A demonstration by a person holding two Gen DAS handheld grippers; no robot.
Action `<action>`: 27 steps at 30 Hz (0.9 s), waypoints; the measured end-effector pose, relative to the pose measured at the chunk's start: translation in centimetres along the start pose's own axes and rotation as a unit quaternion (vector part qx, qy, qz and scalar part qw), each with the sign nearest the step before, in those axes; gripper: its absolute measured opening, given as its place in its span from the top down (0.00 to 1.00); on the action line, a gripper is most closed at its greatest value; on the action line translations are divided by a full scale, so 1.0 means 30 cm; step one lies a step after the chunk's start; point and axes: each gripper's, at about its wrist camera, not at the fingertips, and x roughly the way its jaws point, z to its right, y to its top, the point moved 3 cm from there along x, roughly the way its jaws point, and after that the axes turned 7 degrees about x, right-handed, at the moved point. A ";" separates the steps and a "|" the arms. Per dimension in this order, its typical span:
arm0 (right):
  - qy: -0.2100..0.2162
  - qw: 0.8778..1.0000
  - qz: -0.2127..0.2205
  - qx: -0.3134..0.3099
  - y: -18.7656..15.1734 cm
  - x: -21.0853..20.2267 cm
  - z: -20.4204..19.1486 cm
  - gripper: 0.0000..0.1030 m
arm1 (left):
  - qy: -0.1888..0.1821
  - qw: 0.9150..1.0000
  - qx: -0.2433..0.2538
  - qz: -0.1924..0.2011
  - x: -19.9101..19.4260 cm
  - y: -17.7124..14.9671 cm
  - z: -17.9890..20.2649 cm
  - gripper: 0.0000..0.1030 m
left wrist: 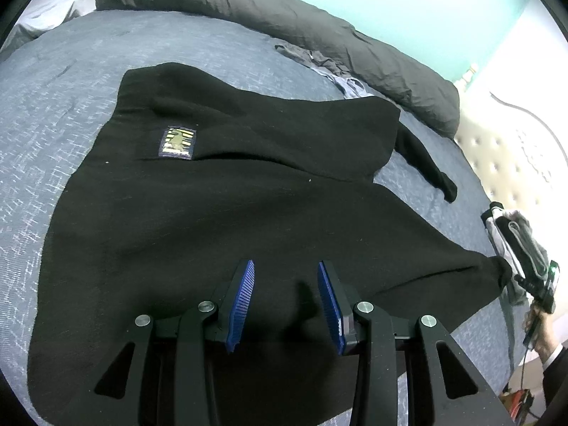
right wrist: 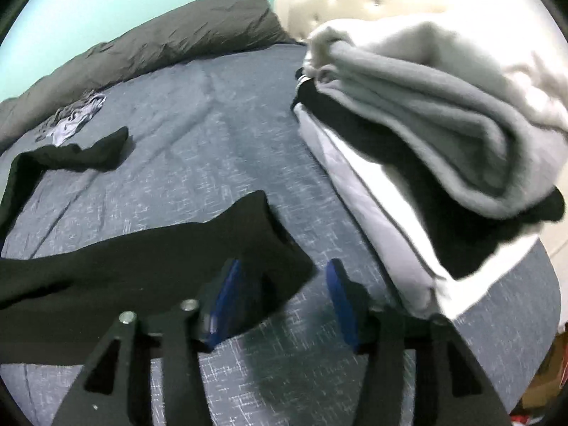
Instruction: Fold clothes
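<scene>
- Two grippers hang over a bed (left wrist: 71,81) with a blue-grey cover.
- One black sweater (left wrist: 213,213) lies spread on the cover and fills the middle of the left wrist view; a small patch (left wrist: 177,143) with yellow stripes sits on it at about 10 o'clock from the picture centre.
- One sleeve (left wrist: 426,163) of the sweater points to 2 o'clock and lies flat on the cover.
- The left gripper (left wrist: 285,298) stands partly open over the near edge of the sweater; its blue pads (left wrist: 241,301) are apart, the black cloth lies under and between them, and I cannot tell if they touch it.
- The right gripper (right wrist: 280,301) has its jaws apart; the tip of the other sleeve (right wrist: 213,248) lies by its left pad and the pads do not press on it. This view is a little blurred.
- A stack of folded clothes (right wrist: 426,124), grey on top, then black and white, is on the bed at 2 o'clock in the right wrist view.
- A dark grey duvet (left wrist: 248,10) lies along the far side of the bed, and a small crumpled garment (right wrist: 71,120) is just beside it.
- A pale tufted headboard (left wrist: 497,149) is at 3 o'clock in the left wrist view.
</scene>
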 end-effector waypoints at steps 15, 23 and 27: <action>-0.013 0.999 -0.035 0.000 -0.036 0.123 0.041 0.90 | 0.067 0.997 -0.039 0.013 -0.206 -0.106 -0.185 0.48; -0.017 1.000 -0.018 -0.013 -0.015 0.076 0.034 0.93 | 0.095 0.993 -0.072 0.020 -0.320 -0.181 -0.302 0.48; -0.018 1.000 -0.015 -0.015 0.003 0.066 0.024 0.93 | 0.096 0.992 -0.080 0.016 -0.348 -0.214 -0.332 0.48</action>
